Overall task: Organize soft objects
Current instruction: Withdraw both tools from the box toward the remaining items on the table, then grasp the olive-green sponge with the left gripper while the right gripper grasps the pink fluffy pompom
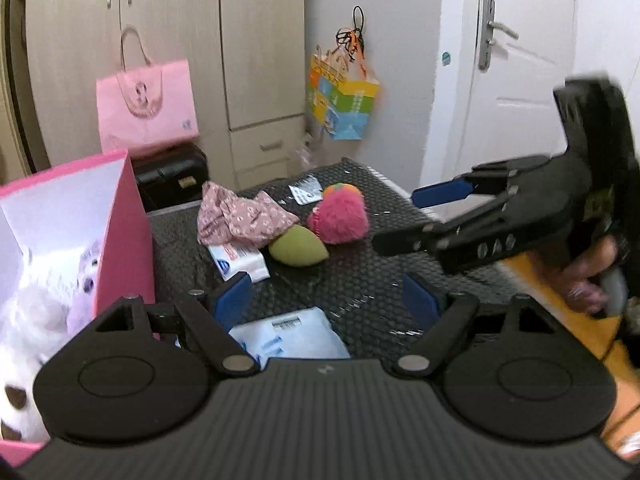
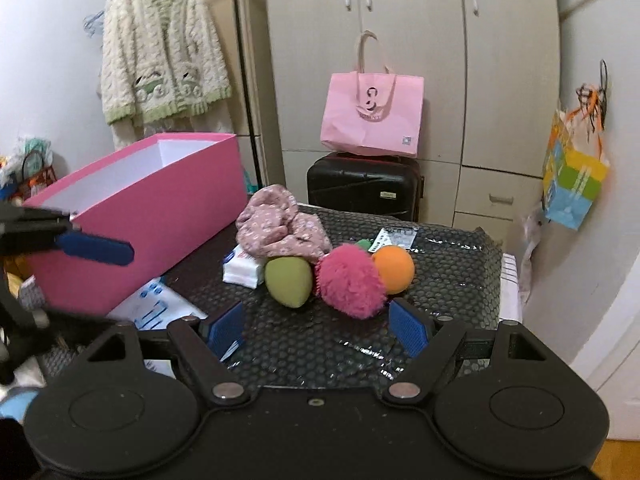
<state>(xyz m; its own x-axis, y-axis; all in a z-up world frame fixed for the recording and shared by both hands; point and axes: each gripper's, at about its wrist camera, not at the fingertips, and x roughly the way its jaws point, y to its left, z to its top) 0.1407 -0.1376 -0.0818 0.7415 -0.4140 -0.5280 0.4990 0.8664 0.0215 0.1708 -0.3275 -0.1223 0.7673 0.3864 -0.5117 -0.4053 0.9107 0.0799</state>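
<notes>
Both grippers, left and right, hold fingers spread wide, empty. On the bench, the pink pompom touches the green sponge and orange ball; floral cloth lies behind. The pink box stands left, a tissue pack beside it.

Soft, even indoor light fills both fisheye views, edges bend strongly, glare glints off the black honeycomb-textured table cover, and the right gripper is motion-blurred.

box: pink, white inside | cloth: pink floral | sponge: olive green | pom-pom: magenta | ball: orange | tabletop: black honeycomb
</notes>
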